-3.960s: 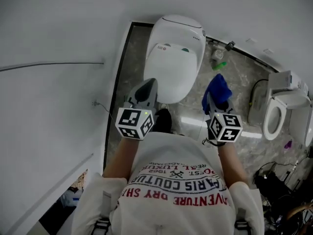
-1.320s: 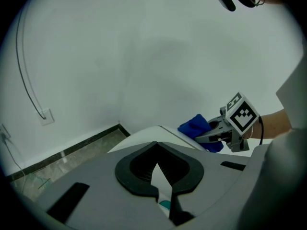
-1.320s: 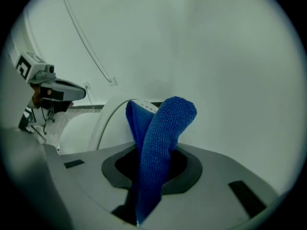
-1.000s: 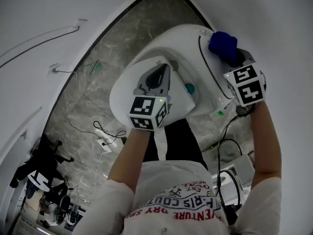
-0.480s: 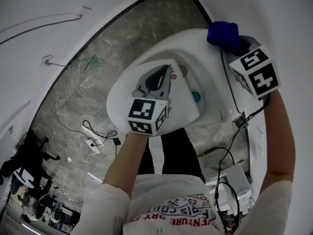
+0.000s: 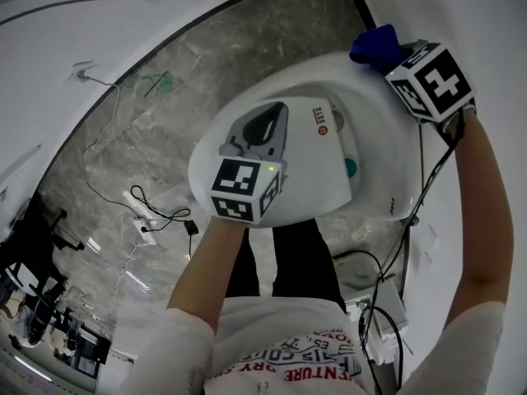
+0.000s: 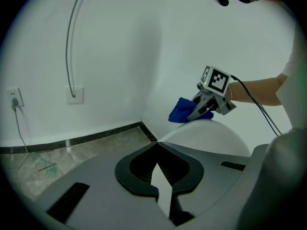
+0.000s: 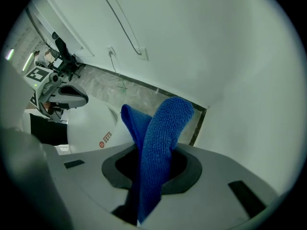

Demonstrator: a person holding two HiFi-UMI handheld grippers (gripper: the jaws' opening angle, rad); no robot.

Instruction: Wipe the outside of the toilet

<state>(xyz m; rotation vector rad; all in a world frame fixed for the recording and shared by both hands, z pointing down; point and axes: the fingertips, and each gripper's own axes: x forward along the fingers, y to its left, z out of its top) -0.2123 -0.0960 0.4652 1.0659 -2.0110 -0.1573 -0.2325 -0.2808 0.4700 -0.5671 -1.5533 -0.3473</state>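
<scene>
Clamping a folded blue microfibre cloth (image 6: pixel 373 44) tight between its jaws, the right gripper (image 6: pixel 397 56) held it at the rear outer curve of the white ceramic toilet (image 6: pixel 385 151), close to the pale wall (image 6: pixel 486 15). The left gripper (image 6: pixel 274 118) hovered above the closed lid (image 6: pixel 309 179), jaws drawn together, empty.

We wear a white short-sleeved T-shirt (image 6: pixel 288 323) with red and dark lettering, and dark trousers (image 6: pixel 303 253) with a white stripe. Our left gripper (image 6: pixel 277 112) and right gripper (image 6: pixel 394 52) are grey, each carrying a black-and-white marker cube (image 6: pixel 243 189). A black cable (image 6: pixel 422 189) trails from the right one.
</scene>
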